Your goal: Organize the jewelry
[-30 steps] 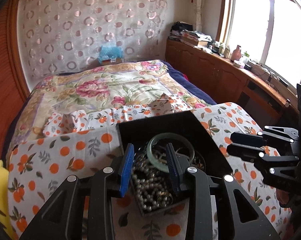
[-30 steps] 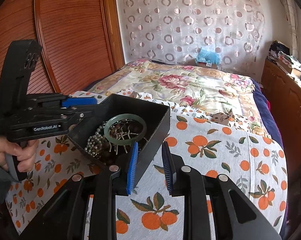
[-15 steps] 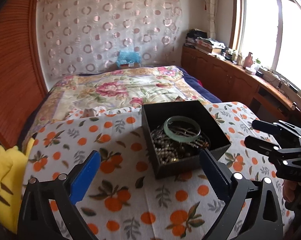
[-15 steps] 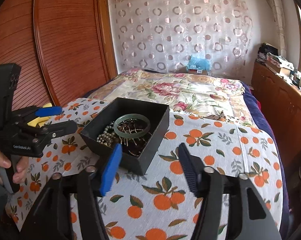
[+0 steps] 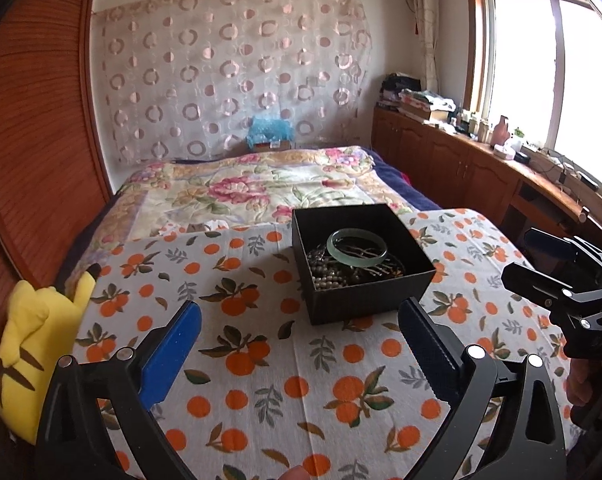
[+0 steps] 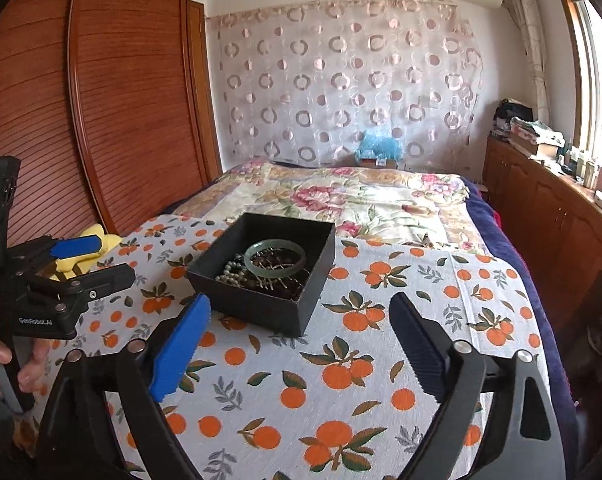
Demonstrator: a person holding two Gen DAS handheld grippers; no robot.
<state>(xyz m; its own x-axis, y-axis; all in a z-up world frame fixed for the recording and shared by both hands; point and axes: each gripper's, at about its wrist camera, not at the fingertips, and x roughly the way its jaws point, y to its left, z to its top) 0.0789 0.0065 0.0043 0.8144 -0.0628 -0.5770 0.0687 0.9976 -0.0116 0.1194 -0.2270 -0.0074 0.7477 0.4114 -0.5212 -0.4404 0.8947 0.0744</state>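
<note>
On the orange-print cloth (image 5: 261,380) covering the bench, a black jewelry box (image 5: 361,264) sits open-topped, with no lid in view. Inside it lie a pale green bangle (image 5: 357,246), a heap of pearl and dark bead strands (image 6: 237,274) and some thin hairpin-like pieces, all apart from either gripper. By the look of it the gathering is done: no loose jewelry shows on the cloth, so little seems left beyond perhaps closing or stowing the box. The box is near square with no clear long axis; in the left wrist view one corner points toward the camera. The bangle rests tilted on the beads, its opening facing up. The left gripper (image 5: 299,344) has its jaws spread wide and empty; the right gripper (image 6: 299,340) has its jaws opening, nothing between them.
</note>
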